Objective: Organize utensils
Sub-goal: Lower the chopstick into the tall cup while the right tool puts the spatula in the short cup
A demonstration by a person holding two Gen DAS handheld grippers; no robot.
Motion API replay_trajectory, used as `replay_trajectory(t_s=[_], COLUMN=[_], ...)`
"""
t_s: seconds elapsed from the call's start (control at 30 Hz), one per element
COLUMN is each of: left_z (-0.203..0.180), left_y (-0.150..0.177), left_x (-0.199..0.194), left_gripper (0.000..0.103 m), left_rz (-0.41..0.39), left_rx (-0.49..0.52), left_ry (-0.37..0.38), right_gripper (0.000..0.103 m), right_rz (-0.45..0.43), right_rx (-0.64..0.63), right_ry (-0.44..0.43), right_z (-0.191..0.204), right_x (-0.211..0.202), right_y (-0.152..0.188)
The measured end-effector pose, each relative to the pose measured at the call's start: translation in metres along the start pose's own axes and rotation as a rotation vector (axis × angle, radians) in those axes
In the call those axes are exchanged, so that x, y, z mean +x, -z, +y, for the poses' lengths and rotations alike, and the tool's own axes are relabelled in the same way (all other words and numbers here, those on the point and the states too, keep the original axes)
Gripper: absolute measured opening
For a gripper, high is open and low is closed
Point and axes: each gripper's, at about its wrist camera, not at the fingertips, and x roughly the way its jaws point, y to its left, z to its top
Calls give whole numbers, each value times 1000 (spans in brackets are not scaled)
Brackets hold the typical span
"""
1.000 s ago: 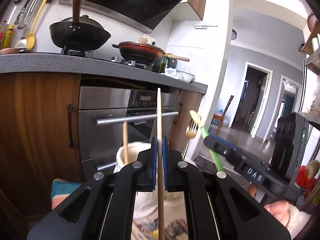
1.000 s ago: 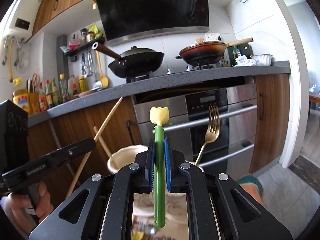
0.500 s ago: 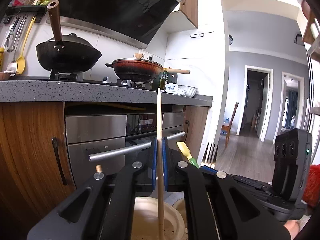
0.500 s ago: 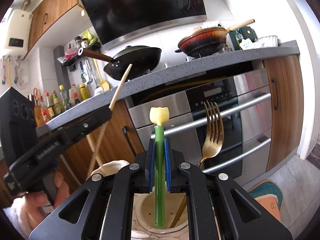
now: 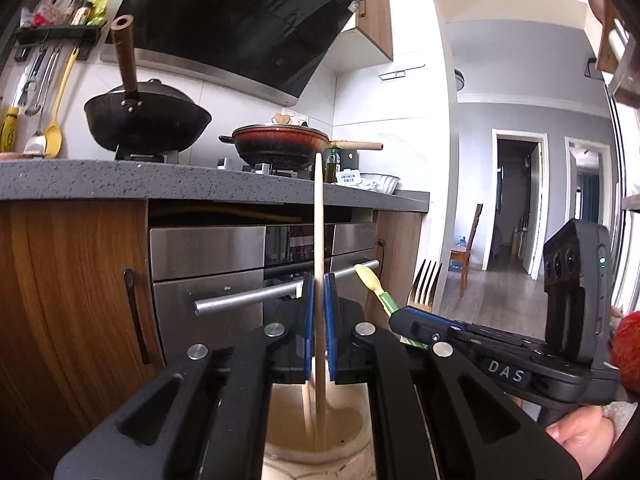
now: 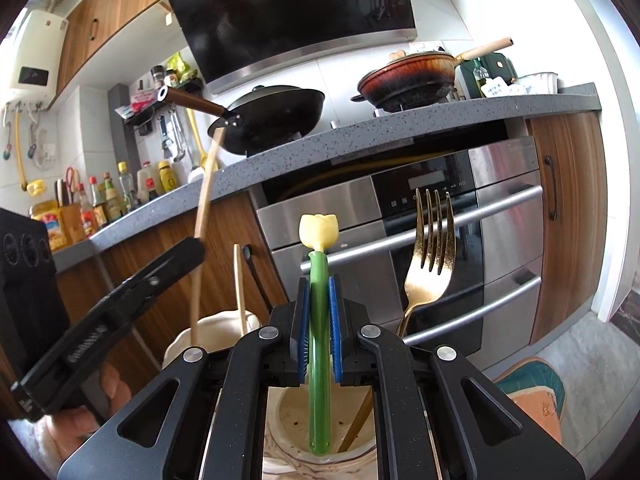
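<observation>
Over the cream pot [image 5: 316, 436], the left gripper [image 5: 319, 320] is clamped mid-shaft on a light, stiff chopstick [image 5: 319, 216] and the right gripper [image 6: 319, 332] on a light, slick green tulip stick [image 6: 319, 300] beside the fork [image 6: 430, 256], both tips now lower, inside pots.

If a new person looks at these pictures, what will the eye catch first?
Probably the green utensil with a yellow tulip top, clamped upright in the right gripper over a cream holder where a gold fork stands. Beside it, the left gripper pinches a wooden chopstick above another holder.
</observation>
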Motion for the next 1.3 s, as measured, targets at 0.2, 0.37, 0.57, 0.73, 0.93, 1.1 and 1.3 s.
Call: replay_trajectory(t_s=[0.2,0.37,0.57,0.73,0.93,1.1,1.3], left_z=[14,20,32,38,41,40,42], left_y=[5,15,24,24,25,25,31], left_x=[-16,-14,-14,-16,-16,-20,-28], left_gripper=[5,5,5,5,5,5,7], left_rz=[31,102,142,138,139,142,176], left_rx=[-36,-42,-57,-69,-81,-93,-96], left_ry=[-15,-19,-30,-27,-27,-24,-59], right_gripper=[10,10,10,10,10,10,10], right_rz=[-18,-26,-23,-52,-41,-28,-10], right_rx=[9,61,81,42,-3,-13,-43], right_ry=[-22,-54,-44,4,36,51,74], right_z=[0,-8,-10,-1,2,2,7], right_x=[-1,0,5,7,11,2,-14], right_y=[4,8,12,14,18,21,28])
